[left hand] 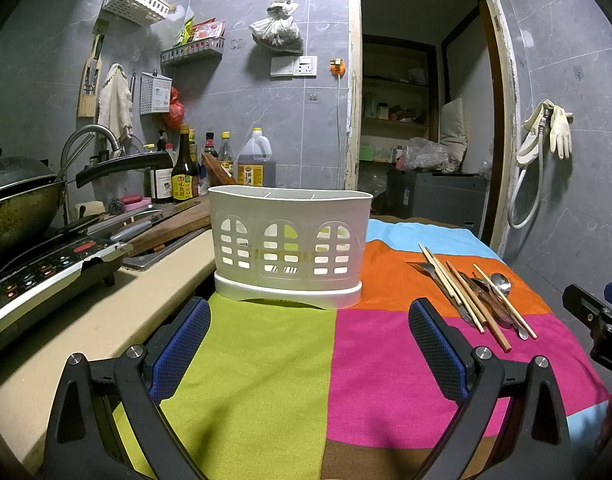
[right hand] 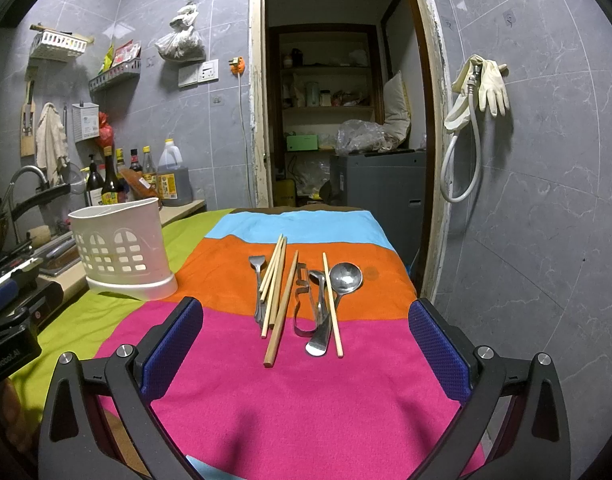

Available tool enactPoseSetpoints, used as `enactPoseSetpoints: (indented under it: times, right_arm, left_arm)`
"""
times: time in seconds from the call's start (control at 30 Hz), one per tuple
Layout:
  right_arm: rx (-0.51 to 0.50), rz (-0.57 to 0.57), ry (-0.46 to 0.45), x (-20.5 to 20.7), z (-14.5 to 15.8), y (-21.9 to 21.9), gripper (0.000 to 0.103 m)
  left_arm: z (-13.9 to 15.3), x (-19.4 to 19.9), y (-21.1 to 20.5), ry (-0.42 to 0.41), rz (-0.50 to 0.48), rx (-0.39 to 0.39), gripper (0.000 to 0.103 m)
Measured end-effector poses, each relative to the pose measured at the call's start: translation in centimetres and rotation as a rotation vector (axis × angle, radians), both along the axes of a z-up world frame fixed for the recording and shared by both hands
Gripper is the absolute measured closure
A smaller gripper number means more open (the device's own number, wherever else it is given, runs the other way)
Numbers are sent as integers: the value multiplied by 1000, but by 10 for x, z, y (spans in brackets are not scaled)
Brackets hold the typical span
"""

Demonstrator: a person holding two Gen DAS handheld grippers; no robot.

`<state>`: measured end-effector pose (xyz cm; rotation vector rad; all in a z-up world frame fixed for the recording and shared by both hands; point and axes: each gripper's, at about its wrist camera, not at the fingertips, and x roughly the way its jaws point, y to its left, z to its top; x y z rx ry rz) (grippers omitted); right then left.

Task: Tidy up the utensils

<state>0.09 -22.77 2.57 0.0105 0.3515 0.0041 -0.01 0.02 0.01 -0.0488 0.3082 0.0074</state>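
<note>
A white slotted utensil holder (left hand: 287, 246) stands upright on the multicoloured cloth (left hand: 265, 360), straight ahead of my open left gripper (left hand: 310, 344), which holds nothing. The holder (right hand: 123, 254) also shows at the left of the right wrist view. A loose pile of utensils lies on the orange and pink bands: several wooden chopsticks (right hand: 279, 312), a metal fork (right hand: 258, 280), tongs (right hand: 303, 304), a large spoon (right hand: 344, 280) and a smaller spoon (right hand: 320, 280). My open, empty right gripper (right hand: 306, 344) hovers just short of the pile. The same pile (left hand: 474, 292) lies right of the holder.
A counter on the left carries an induction cooker (left hand: 45, 276), a wok (left hand: 17, 200), a cutting board with knives (left hand: 153, 224) and sauce bottles (left hand: 185, 172). An open doorway (right hand: 334, 120) lies behind the table. Rubber gloves and a hose (right hand: 478, 92) hang on the right wall.
</note>
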Motion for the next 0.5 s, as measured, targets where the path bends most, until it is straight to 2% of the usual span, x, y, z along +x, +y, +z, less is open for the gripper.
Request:
enactPoseSetpoints:
  times: [0.5]
  right_arm:
    - [0, 0, 1, -1, 0, 0, 0]
  left_arm:
    - [0, 0, -1, 2, 1, -1, 6]
